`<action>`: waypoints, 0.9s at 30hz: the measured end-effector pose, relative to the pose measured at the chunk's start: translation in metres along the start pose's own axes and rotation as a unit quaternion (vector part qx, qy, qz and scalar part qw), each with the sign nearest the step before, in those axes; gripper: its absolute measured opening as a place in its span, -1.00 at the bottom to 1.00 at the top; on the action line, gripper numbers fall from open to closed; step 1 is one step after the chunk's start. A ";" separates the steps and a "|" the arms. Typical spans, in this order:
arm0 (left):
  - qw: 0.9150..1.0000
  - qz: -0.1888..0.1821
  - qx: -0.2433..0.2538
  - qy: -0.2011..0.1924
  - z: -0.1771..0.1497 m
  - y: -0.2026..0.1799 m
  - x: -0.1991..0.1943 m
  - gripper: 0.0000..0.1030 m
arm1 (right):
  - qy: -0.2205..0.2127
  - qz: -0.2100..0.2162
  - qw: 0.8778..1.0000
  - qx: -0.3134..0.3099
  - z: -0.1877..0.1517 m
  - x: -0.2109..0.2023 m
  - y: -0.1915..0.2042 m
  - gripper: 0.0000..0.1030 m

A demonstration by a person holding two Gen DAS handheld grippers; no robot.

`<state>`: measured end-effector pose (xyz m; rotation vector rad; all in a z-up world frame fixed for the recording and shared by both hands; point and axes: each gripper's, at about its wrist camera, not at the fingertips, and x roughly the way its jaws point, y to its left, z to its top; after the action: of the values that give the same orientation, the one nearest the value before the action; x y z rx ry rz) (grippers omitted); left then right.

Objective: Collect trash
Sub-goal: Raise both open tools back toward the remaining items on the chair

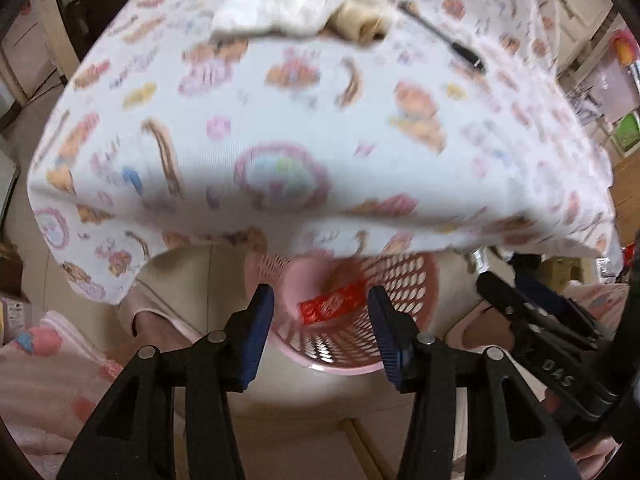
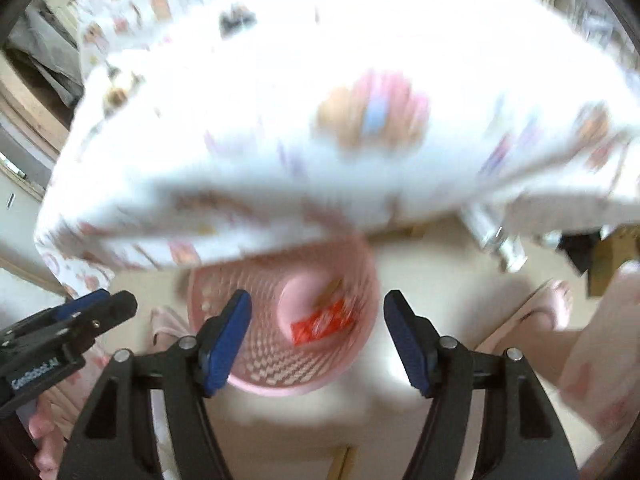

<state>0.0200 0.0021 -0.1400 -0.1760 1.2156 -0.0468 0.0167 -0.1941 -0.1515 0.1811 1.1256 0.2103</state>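
Observation:
A pink perforated waste basket (image 1: 400,280) stands on the floor below the table edge, also in the right wrist view (image 2: 260,364). A red wrapper (image 1: 332,304) (image 2: 320,324) lies inside it with a tan scrap beside it. My left gripper (image 1: 320,308) is open and empty above the basket. My right gripper (image 2: 318,320) is open and empty above it too, and shows at the right of the left wrist view (image 1: 520,304). On the table lie crumpled white tissue (image 1: 280,4), a beige crumpled piece (image 1: 360,20) and a black stick-like item (image 1: 444,36).
The table carries a white cloth with pastry prints (image 1: 280,120) that overhangs the basket. The person's slippered feet (image 2: 548,312) stand on the pale floor beside the basket. Shelving and a green item (image 1: 628,128) are at the right.

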 end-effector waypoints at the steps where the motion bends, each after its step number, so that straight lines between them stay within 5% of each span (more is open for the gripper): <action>1: 1.000 0.000 0.000 -0.009 0.001 0.000 -0.006 -0.07 | -0.016 0.002 1.000 -0.015 0.004 -0.011 0.004 0.35; 9: 0.995 0.010 0.015 -0.098 0.007 -0.001 -0.058 0.05 | -0.121 0.030 0.990 -0.070 0.019 -0.073 0.020 0.58; 13: 0.988 0.018 0.005 -0.152 0.017 0.003 -0.076 0.48 | -0.163 0.013 0.982 -0.093 0.042 -0.083 0.028 0.74; 20: 0.992 0.063 0.002 -0.112 0.084 -0.005 -0.071 0.61 | -0.122 -0.053 0.986 -0.098 0.096 -0.049 0.014 0.78; 27: 0.995 0.069 -0.012 -0.066 0.125 -0.019 -0.053 0.61 | -0.067 -0.057 0.994 -0.065 0.115 -0.035 -0.021 0.78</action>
<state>0.1193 0.0040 -0.0463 -0.1140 1.0934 0.0998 0.1081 -0.2278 -0.0784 0.0153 0.9829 0.1674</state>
